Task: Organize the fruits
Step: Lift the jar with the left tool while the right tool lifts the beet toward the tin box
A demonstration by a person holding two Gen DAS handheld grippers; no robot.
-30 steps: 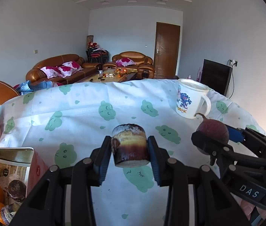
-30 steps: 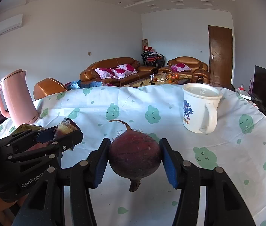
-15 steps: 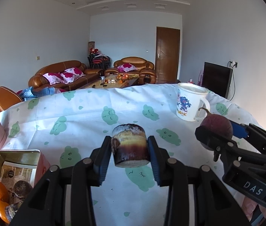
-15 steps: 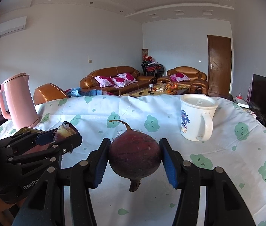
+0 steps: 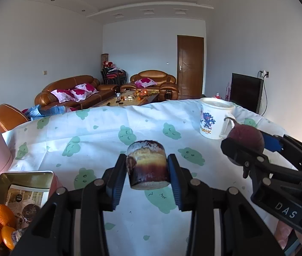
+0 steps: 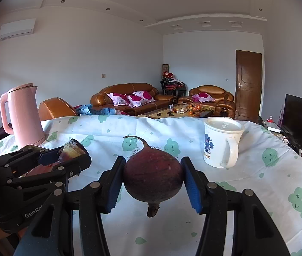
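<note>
While both loads hang above the worktop (image 5: 108,140), the left hand-held gripper (image 5: 147,178) clamps one brown cylindrical chunk (image 5: 147,168), axis upright, and the right hand-held gripper (image 6: 153,181) clamps one beet (image 6: 153,176), root tip up. One open tin (image 5: 26,176) lies low and left of the left hand-held gripper, the nearer one, and well apart from the right. Three oranges (image 5: 1,228) show in the tin. One mug (image 6: 221,143) stands beyond the beet.
</note>
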